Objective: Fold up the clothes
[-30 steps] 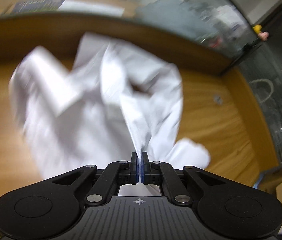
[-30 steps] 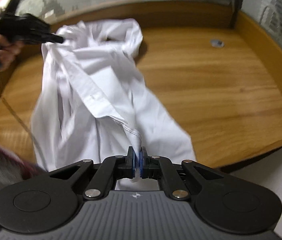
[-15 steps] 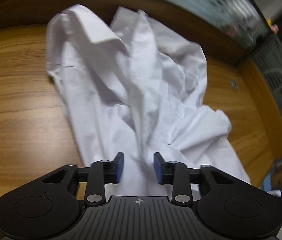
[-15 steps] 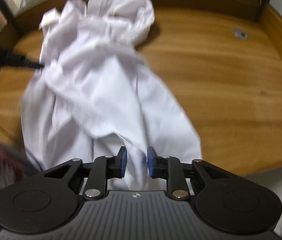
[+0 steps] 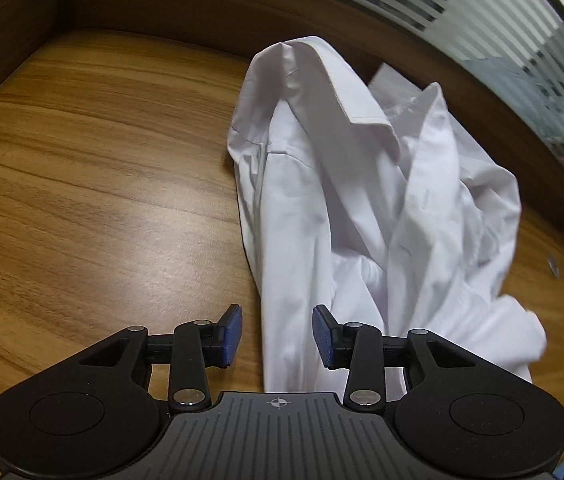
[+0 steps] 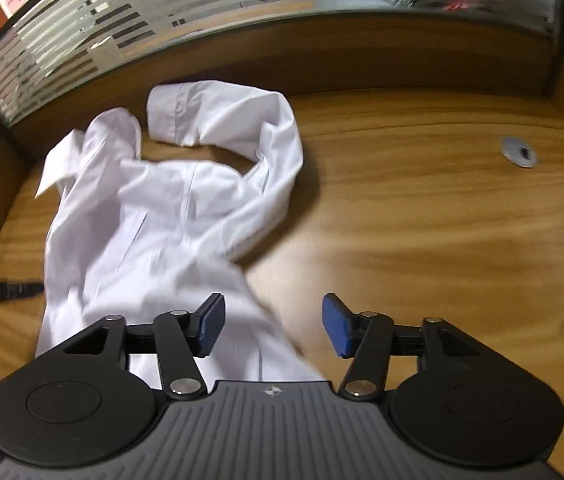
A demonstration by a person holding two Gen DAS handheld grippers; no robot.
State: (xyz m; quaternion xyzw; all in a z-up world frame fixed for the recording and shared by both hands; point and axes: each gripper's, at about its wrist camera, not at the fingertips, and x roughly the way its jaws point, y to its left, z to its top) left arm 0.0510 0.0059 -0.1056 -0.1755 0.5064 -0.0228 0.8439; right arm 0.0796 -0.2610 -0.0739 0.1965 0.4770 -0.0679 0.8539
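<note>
The wooden bench [image 6: 422, 216] takes up most of both views, with a raised wooden wall along its far edge and striped glass [image 6: 81, 40] above that. On it lies a white shirt [image 6: 169, 216], bunched and twisted rather than spread flat: its body runs from the near edge up toward the far edge, and in the right wrist view it sits toward the left side of the bench. Its collar [image 5: 334, 92] stands up in a ridge at the far end, and one sleeve [image 6: 221, 116] curls round in a loop next to the far wall, its cuff end lying on bare wood. No neat fold line shows anywhere, so by my judgement the shirt is not folded as it lies; it looks as if it would need laying out flat and smoothing, sleeves brought in and the body doubled over, though whether this heap is a dropped start or a loosened later stage the views do not settle. The left tool [image 5: 277, 330] hangs over the shirt's near end with its blue pads wide apart and cloth between them, not pinched. The right tool [image 6: 273, 326] is likewise spread apart, holding nothing, above the shirt's near right edge. A small metal disc [image 6: 518, 152] sits toward the far right corner.
</note>
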